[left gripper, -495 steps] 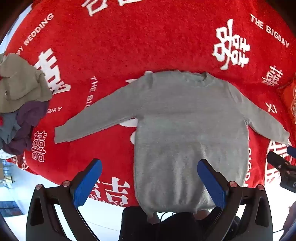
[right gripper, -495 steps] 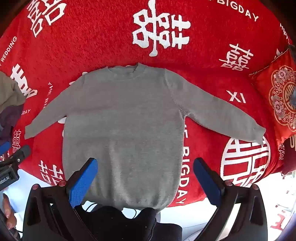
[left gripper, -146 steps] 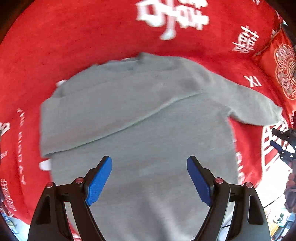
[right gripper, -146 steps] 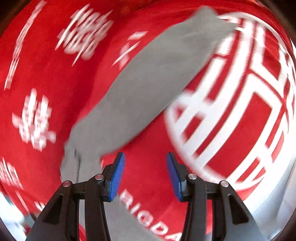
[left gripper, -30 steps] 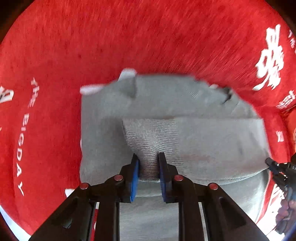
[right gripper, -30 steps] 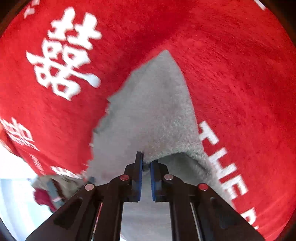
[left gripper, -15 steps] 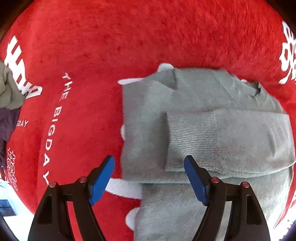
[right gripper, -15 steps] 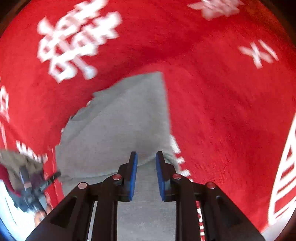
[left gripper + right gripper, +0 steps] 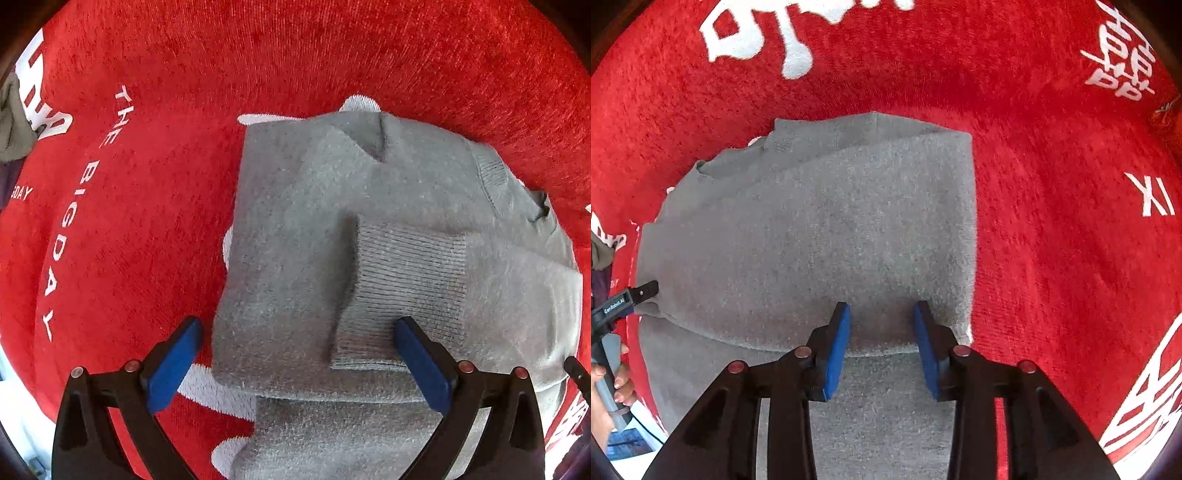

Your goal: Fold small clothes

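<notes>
So the grey sweater (image 9: 369,229) lies on the red blanket (image 9: 147,184), both sleeves folded across. Left gripper (image 9: 295,365) and right gripper (image 9: 882,343) are both letting go, jaws opening, nothing pinched. The unfolded hem runs toward the person, right under both grippers

- "THE BIGDAY" is printed in white on the red blanket (image 9: 155,110).
- "XI" is printed there too.
- "GenRobot.AI", seemingly, is labelled on the left gripper (image 9: 617,304).
</notes>
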Demonstrator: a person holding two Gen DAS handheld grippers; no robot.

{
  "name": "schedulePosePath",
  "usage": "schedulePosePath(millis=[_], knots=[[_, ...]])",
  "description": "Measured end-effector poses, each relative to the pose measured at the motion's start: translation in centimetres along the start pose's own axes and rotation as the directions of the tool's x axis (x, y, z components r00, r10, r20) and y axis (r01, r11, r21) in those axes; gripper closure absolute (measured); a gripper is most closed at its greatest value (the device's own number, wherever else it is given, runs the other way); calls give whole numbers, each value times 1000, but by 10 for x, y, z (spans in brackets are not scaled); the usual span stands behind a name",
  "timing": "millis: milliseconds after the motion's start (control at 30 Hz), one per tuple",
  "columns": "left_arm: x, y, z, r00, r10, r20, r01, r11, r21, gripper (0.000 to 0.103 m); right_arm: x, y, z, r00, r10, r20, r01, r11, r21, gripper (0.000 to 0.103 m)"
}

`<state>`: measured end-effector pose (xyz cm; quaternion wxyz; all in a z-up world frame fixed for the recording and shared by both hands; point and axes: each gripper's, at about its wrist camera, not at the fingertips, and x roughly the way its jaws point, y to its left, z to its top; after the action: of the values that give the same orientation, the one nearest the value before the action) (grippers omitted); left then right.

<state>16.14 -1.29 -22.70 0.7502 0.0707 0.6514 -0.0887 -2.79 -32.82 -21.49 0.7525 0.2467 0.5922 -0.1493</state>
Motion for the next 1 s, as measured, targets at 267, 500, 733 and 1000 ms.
schedulePosePath(millis=[267, 500, 733, 1000], knots=[[-46, -17, -41, 998, -19, 58, 9, 987, 160, 0, -41, -38, -16, 995, 104, -6, -103, 990, 96, 56], [-66, -17, -93, 998, 44, -40, -34, 978, 205, 0, -57, -21, -64, 979, 189, -76, -179, 977, 118, 48], [-72, -29, -128, 992, 53, -111, -26, 973, 231, 0, -61, -21, -110, 963, 213, -163, -194, 973, 127, 48], [-73, -58, -150, 987, 81, -136, -40, 958, 283, 0, -59, -34, -124, 951, 244, -190, -223, 967, 124, 48]])
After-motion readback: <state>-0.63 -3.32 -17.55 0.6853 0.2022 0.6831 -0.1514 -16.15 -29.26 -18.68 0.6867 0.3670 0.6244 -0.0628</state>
